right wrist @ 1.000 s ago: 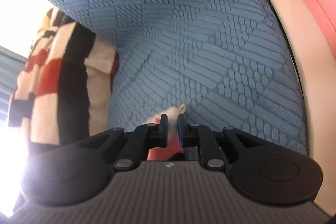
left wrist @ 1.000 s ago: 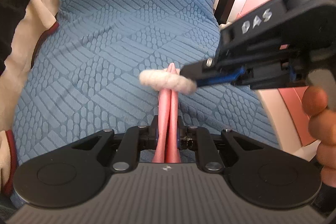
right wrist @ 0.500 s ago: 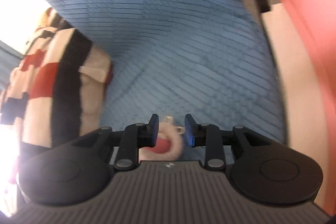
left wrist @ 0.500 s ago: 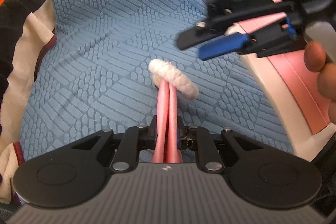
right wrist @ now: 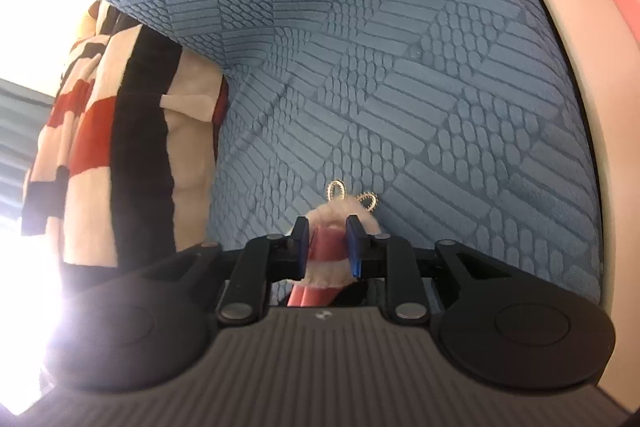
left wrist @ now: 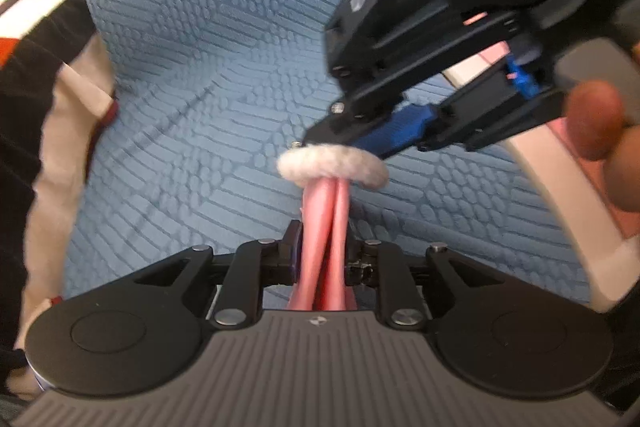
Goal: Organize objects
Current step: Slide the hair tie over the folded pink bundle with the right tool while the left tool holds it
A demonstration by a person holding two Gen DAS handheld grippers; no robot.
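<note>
Pink cords are being clamped in the left claw, running straight forward to a fluffy white ring above the blue cushion. From the right wrist, the right claw is straddling this ring, having just been closing; I cannot tell if its pads are pressing.

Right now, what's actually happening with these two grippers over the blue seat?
A person holds a gripper in each hand above a blue textured cushion. The left gripper is shut on a folded pink cord. A fuzzy white band is looped around the cord's far end, and the right gripper, its jaws having just been closing, is shut on that band.
</note>
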